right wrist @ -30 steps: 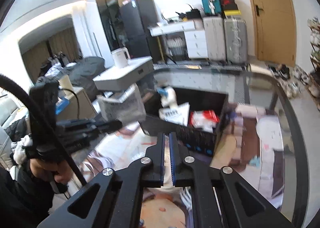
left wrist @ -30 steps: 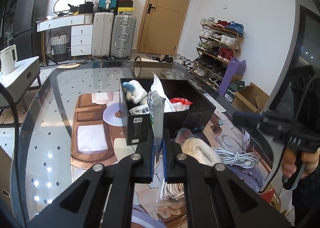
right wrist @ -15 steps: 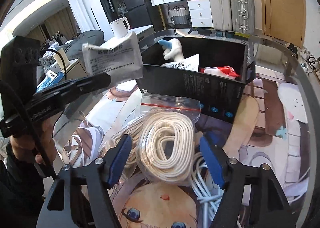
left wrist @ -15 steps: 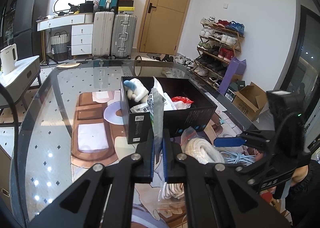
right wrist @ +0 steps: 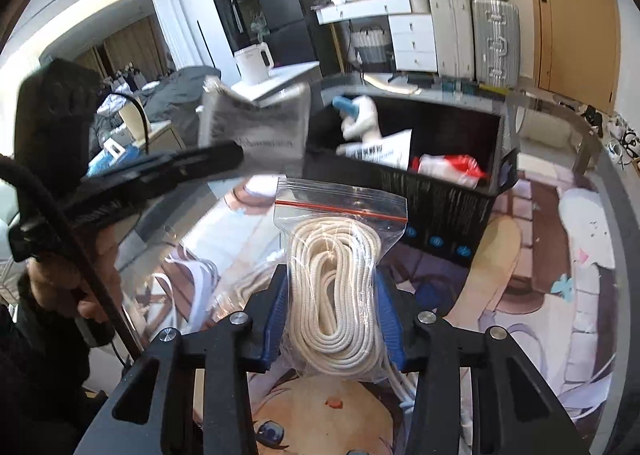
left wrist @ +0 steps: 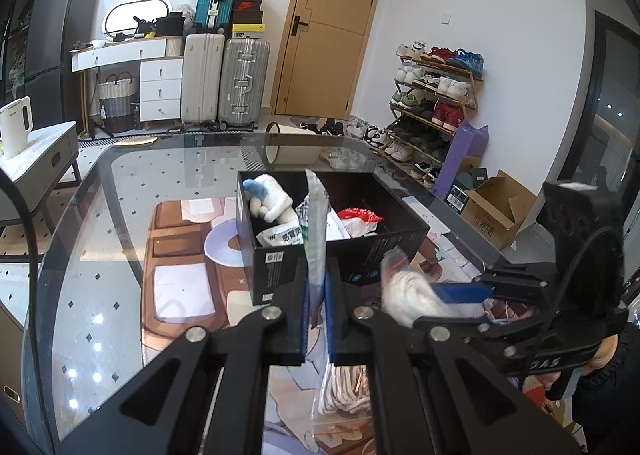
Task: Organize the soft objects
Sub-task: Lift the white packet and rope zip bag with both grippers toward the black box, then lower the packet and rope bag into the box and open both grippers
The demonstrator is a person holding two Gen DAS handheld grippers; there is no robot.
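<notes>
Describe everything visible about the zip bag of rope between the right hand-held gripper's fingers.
The zip bag of rope is clear, crinkly plastic with a red seal strip across its top. Inside lies a long oval coil of cream cord. It stands roughly upright in front of the black box, over the printed table mat. The right hand-held gripper is closing on its lower half, blue pads at both sides. More bagged rope and white cable lie beneath it.

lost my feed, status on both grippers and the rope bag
Left gripper shut on grey packet. Right gripper closing around bagged rope. Black box ahead, nothing blocking.
</notes>
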